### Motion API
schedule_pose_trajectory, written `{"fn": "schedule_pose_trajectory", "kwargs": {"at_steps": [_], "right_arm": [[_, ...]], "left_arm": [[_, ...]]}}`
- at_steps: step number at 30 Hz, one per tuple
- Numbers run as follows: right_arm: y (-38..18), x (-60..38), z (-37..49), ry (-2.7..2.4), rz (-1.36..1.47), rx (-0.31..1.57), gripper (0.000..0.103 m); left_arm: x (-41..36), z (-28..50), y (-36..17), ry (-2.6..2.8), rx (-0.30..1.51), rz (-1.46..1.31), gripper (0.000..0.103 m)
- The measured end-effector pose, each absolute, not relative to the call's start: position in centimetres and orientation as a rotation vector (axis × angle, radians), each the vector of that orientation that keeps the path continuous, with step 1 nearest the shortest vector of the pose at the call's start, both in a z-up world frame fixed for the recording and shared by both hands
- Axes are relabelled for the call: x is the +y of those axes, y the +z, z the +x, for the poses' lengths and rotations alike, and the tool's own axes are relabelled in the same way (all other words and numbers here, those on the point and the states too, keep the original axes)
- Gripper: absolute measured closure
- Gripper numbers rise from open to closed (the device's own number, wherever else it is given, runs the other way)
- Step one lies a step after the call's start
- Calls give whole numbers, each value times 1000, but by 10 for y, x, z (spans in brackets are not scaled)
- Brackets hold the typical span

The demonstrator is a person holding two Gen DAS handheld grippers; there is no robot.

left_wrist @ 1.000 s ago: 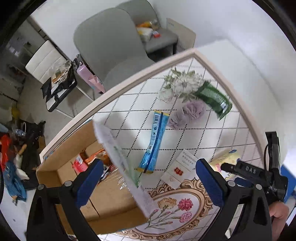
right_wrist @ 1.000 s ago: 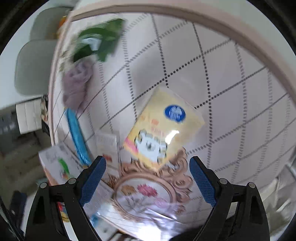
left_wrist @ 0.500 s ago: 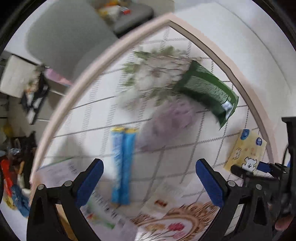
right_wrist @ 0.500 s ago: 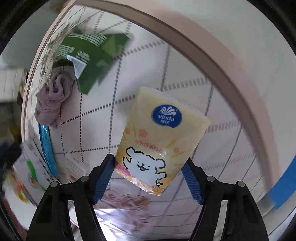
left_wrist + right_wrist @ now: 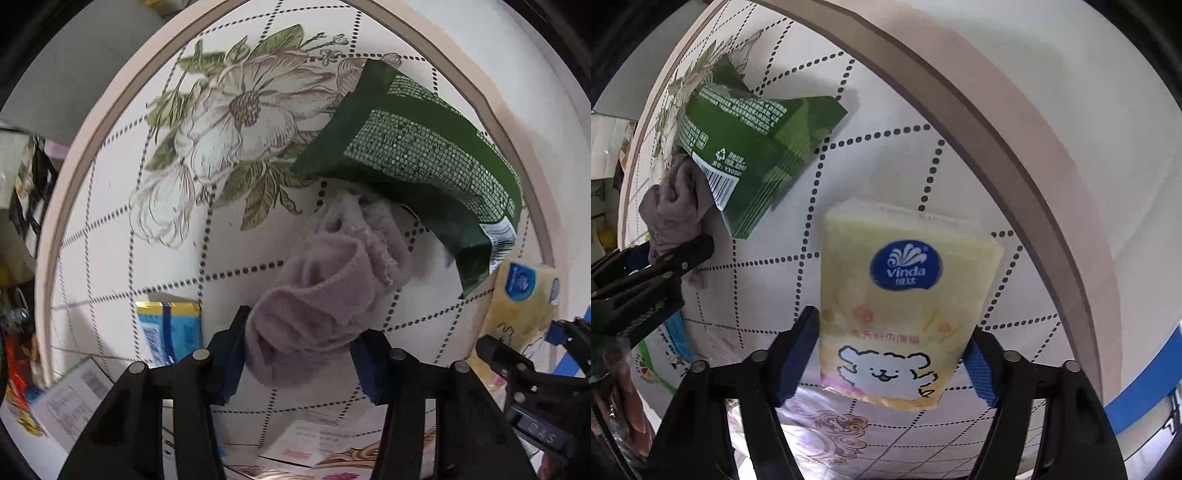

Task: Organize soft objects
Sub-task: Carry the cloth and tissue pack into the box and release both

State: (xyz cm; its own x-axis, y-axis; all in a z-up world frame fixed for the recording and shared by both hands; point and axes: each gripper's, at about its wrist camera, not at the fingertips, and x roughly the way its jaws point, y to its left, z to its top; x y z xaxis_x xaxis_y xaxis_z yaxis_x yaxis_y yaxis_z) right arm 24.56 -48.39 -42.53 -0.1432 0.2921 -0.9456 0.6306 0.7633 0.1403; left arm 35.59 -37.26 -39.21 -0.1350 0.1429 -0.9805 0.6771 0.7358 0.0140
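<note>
Two sets of tongs are closing: my left tongs pinch the mauve cloth on the counter beside the green pouch; my right tongs pinch the yellow tissue pack.

The tablecloth is white with a dotted diamond grid and a green-leaved magnolia print at upper left. Centre frame lies a mauve cloth; at right a dark green packet; the tissue pack is yellow with a blue logo.
</note>
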Motion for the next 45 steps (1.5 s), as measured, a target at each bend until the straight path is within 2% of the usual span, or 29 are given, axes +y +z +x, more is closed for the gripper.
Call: {"fn": "schedule_pose_trajectory", "kwargs": {"at_steps": [7, 15, 21, 30, 36, 45], "right_arm": [[-413, -487, 237, -333, 705, 1701, 37], [-344, -453, 236, -231, 614, 1593, 37], [-269, -394, 248, -99, 536, 1486, 37], [-180, -249, 261, 141, 393, 1407, 37], [-195, -158, 277, 176, 298, 1457, 37], [-263, -84, 283, 146, 197, 1573, 37]], "left_arm": [[-347, 341, -368, -528, 1656, 457, 59], [-284, 302, -296, -555, 1583, 202, 59], [-194, 293, -224, -532, 1523, -52, 59], [-26, 283, -143, -336, 1367, -173, 58], [66, 284, -150, -185, 1385, -225, 58], [110, 298, -223, -144, 1531, -271, 58]]}}
